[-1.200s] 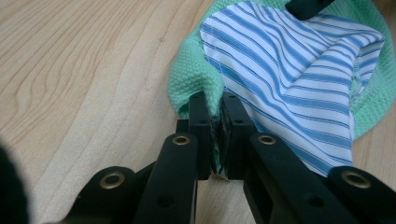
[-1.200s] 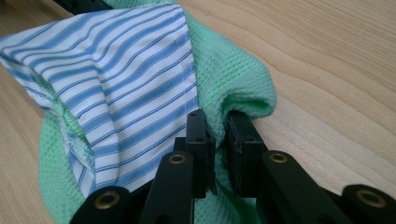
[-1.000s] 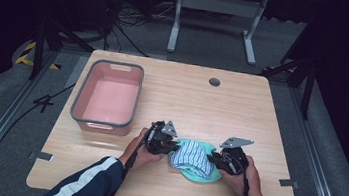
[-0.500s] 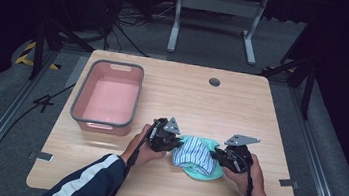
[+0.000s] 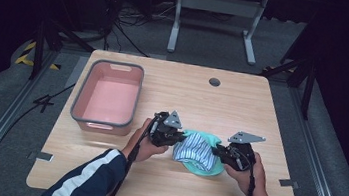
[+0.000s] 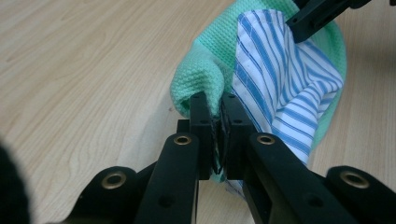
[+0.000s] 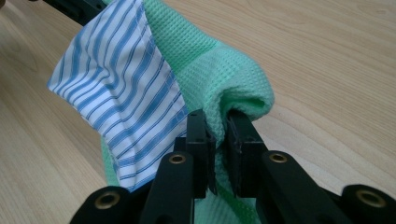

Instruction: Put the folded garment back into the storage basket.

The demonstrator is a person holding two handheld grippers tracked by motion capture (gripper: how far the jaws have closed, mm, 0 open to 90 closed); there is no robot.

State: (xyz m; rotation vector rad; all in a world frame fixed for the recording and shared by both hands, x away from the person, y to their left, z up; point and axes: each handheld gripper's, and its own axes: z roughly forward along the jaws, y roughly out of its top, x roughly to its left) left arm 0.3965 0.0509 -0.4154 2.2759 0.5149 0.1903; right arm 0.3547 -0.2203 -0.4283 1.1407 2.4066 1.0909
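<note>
A mint-green waffle cloth [image 5: 200, 162] with a blue-and-white striped panel [image 5: 195, 147] hangs bunched between my two grippers at the table's front middle. My left gripper [image 5: 173, 137] is shut on the cloth's left edge; in the left gripper view its jaws pinch the green fold [image 6: 198, 84] beside the striped panel [image 6: 285, 79]. My right gripper [image 5: 219, 152] is shut on the right edge; in the right gripper view the green fold [image 7: 233, 84] curls over its jaws, and the striped panel [image 7: 121, 93] hangs to the left. The cloth's lower part droops toward the tabletop.
A pink bin with a grey rim [image 5: 108, 95] stands at the table's left, just behind my left hand. A round cable hole [image 5: 214, 82] sits near the far edge. Bare wood [image 5: 242, 106] lies behind the cloth and to the right.
My left gripper has risen a little with its edge of the cloth, so the cloth sits slightly more lifted and bunched. My right gripper has stayed almost in place.
</note>
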